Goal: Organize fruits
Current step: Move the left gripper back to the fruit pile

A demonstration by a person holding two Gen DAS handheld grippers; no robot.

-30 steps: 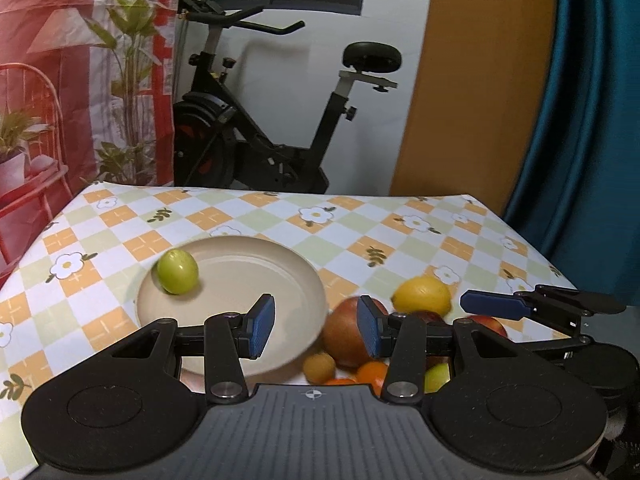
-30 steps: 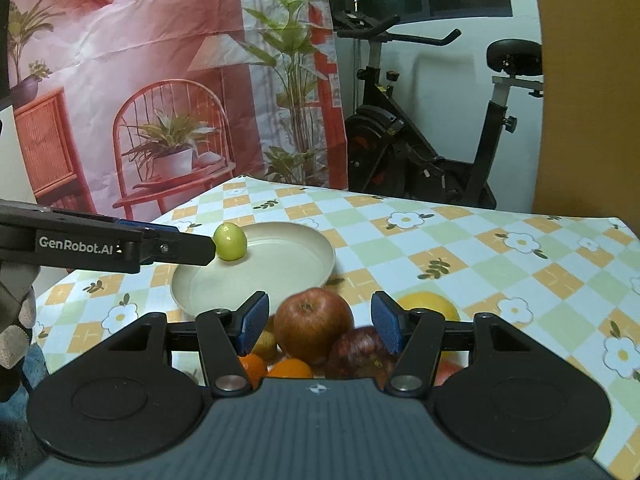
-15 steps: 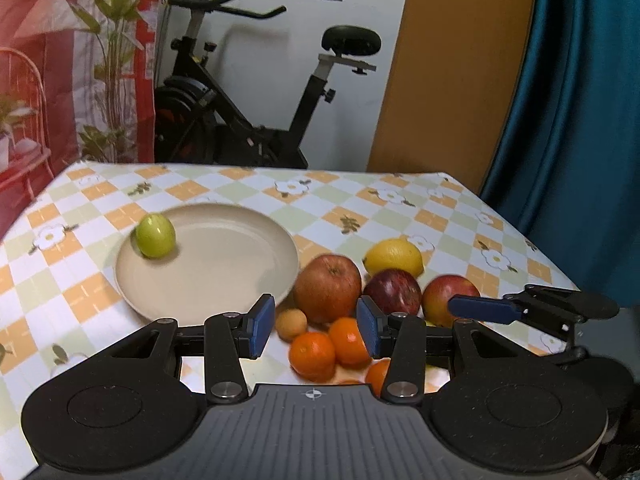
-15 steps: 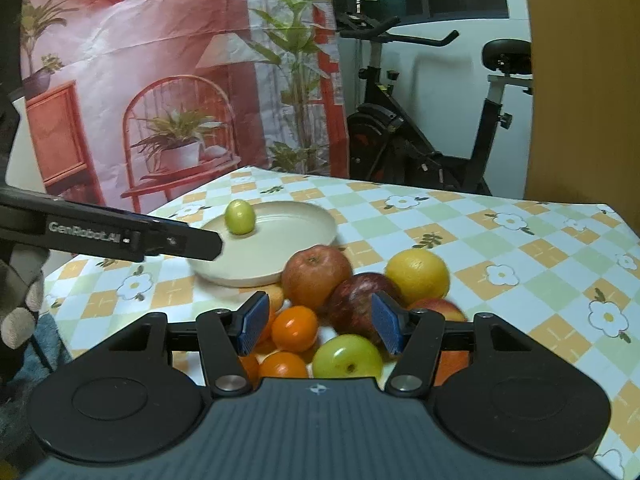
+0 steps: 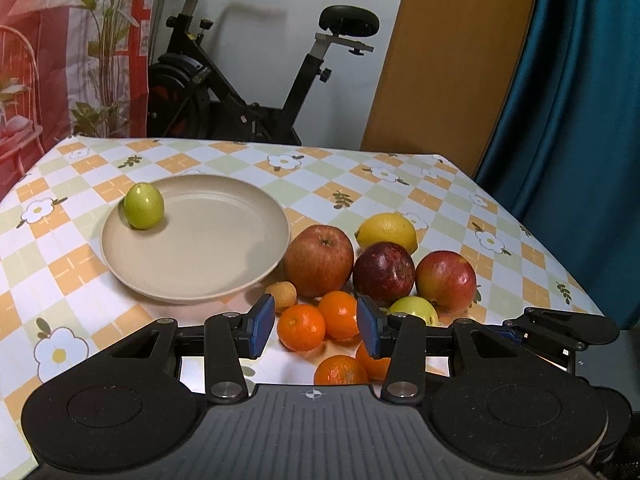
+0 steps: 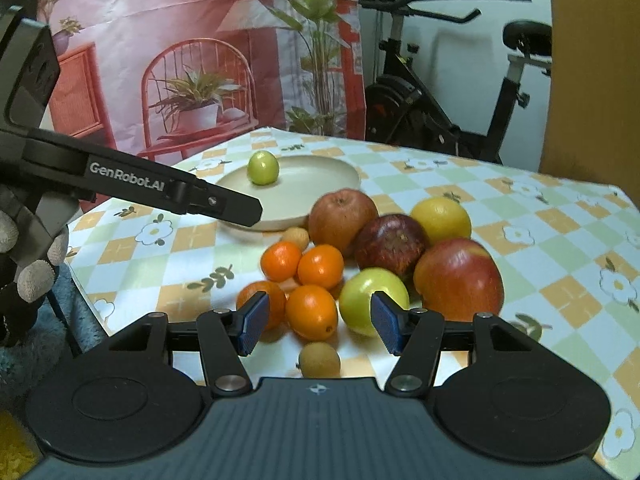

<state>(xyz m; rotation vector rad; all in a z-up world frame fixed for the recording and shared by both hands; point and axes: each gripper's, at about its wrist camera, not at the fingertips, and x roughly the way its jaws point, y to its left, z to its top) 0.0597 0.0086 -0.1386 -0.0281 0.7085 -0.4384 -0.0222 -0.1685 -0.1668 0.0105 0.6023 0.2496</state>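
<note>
A beige plate (image 5: 208, 248) holds one small green fruit (image 5: 144, 206). To its right lies a pile: a red-brown apple (image 5: 319, 261), a dark red apple (image 5: 383, 273), a red apple (image 5: 445, 281), a lemon (image 5: 386, 232), a green apple (image 5: 414, 308), several oranges (image 5: 301, 327) and a small tan fruit (image 5: 282, 294). My left gripper (image 5: 316, 330) stands open just above the oranges, pads touching nothing. My right gripper (image 6: 316, 320) hangs open over the near side of the pile, with an orange (image 6: 312, 312) and the green apple (image 6: 372, 300) beyond its pads.
The table wears a checked flower cloth (image 5: 80, 280); its near left edge (image 6: 92, 280) drops to the floor. A gloved hand (image 6: 24, 256) holds the left gripper's black fingers (image 6: 180, 192) across the plate's near side. An exercise bike (image 5: 248, 92) and a teal curtain (image 5: 580, 120) stand behind.
Both views have tipped downward and the whole fruit pile has come into sight. The right gripper has shifted sideways over the pile. Neither pair of jaws has changed its gap.
</note>
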